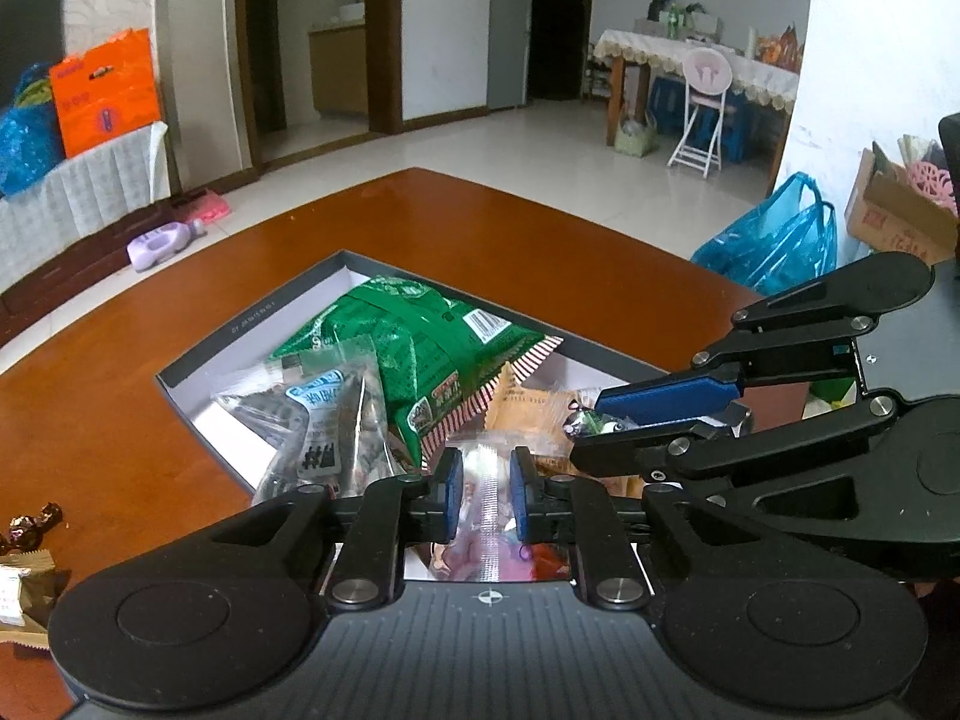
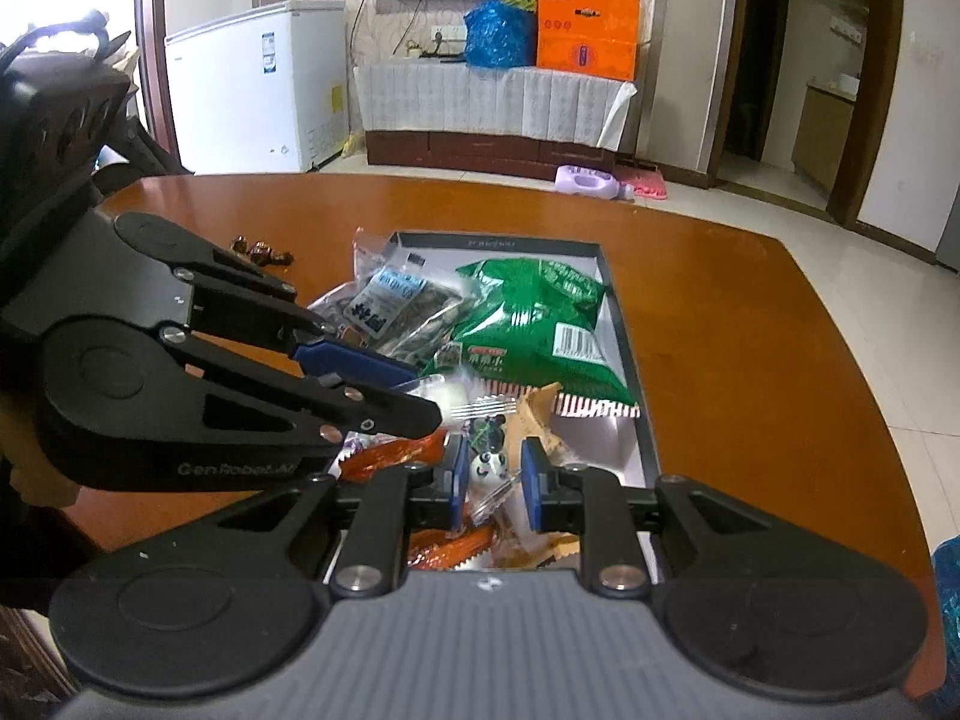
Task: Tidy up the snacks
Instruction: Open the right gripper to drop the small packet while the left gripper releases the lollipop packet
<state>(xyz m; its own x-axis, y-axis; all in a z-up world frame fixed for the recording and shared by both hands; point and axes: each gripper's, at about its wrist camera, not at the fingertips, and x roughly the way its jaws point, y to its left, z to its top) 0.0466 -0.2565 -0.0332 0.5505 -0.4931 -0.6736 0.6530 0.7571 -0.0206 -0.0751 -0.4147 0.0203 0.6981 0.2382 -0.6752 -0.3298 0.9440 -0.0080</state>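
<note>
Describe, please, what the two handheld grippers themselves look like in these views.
Both are matte black linkage grippers with silver pivot screws and blue finger pads. The left gripper has round black discs either side of a ribbed grey base; the right gripper matches it. In the right wrist view, the left gripper's side carries white GenRobot.AI lettering. No cables or sleeves show.

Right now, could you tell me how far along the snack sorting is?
Mostly done: the green bag and several packets already lie in the box. The left tool holds a clear packet and the right tool a panda candy over it. Wrapped candies wait on the table.
</note>
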